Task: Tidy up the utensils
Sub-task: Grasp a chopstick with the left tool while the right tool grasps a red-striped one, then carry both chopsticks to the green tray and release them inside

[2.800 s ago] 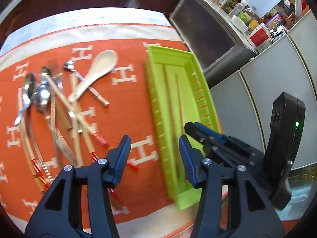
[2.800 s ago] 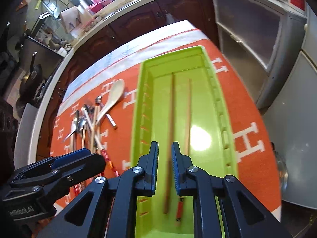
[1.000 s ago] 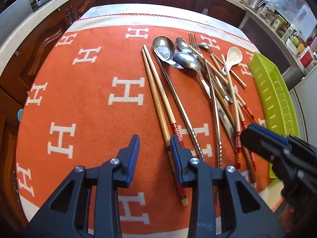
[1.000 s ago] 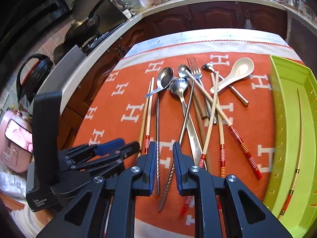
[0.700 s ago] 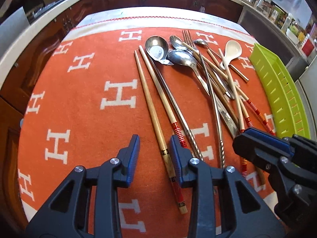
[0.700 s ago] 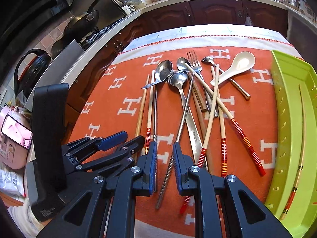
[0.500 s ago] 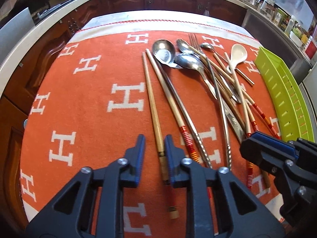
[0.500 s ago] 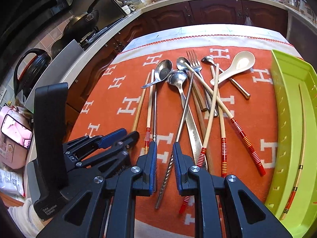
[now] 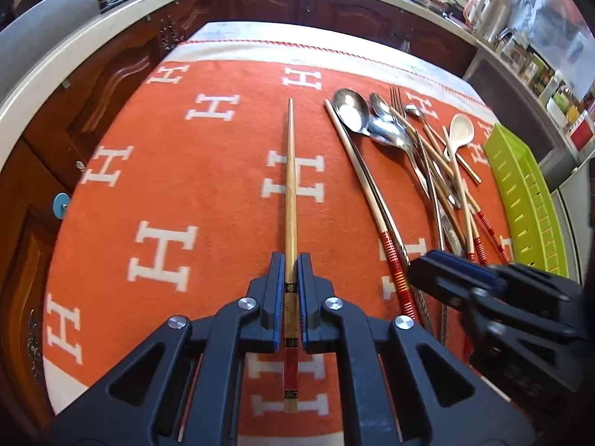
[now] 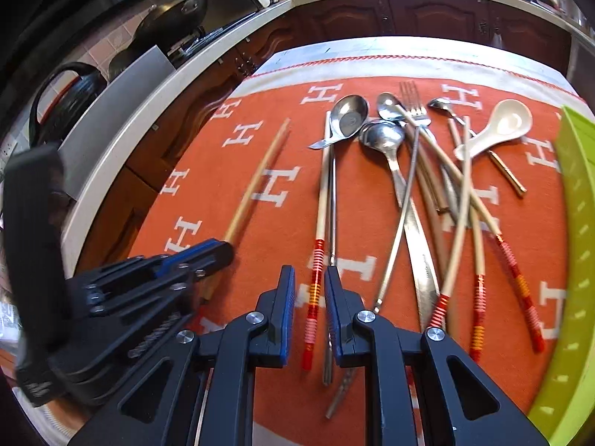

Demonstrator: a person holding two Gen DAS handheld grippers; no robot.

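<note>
An orange woven tablecloth [image 9: 208, 171] printed with repeating white H letters has a cream border edged by red cord at 12 o'clock. The pale wooden chopstick [image 9: 290, 186] carries black-and-gold bands and a dark red end. Toward 3 o'clock lie shiny silver metal spoons [image 10: 347, 117], a cream ceramic soup spoon [image 10: 502, 126] and beige chopsticks with red-and-orange striped ends [image 10: 314, 290]. The slotted plastic tray [image 9: 528, 200] is lime green. Both black grippers have blue finger pads [image 10: 288, 308]
</note>
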